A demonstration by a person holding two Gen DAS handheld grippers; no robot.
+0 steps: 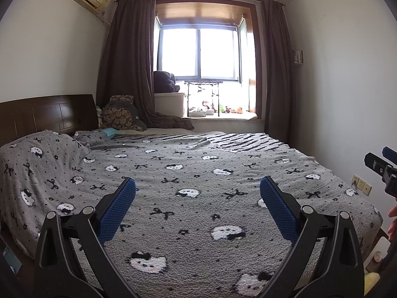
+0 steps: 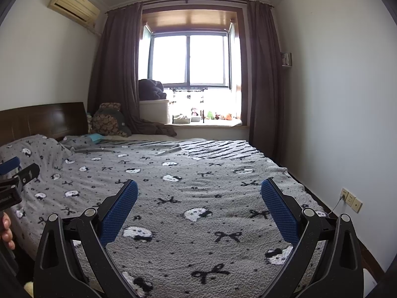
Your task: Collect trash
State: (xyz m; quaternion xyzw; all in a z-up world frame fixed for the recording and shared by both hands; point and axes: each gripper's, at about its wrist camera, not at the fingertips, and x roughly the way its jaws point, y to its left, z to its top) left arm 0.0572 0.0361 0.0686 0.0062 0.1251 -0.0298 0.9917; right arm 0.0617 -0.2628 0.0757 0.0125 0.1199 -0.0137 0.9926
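Note:
My left gripper (image 1: 197, 181) is held open over a bed (image 1: 198, 211) covered by a grey blanket with a cat-and-bow print; nothing lies between its blue pads. My right gripper (image 2: 199, 183) is also open and empty, above the same blanket (image 2: 198, 198). Each gripper shows at the edge of the other's view: the right gripper (image 1: 378, 155) at the far right, the left gripper (image 2: 24, 165) at the far left. A small light-blue item (image 1: 110, 132) lies by the pillows at the head of the bed, also visible as a light-blue item (image 2: 95, 137) in the right wrist view. I cannot tell what it is.
A covered pillow (image 1: 37, 159) and dark wooden headboard (image 1: 49, 116) are on the left. A patterned plush cushion (image 1: 119, 116) leans in the far corner. The window sill (image 1: 223, 116) holds small toys and a rack. Wall sockets (image 2: 351, 200) sit low on the right wall.

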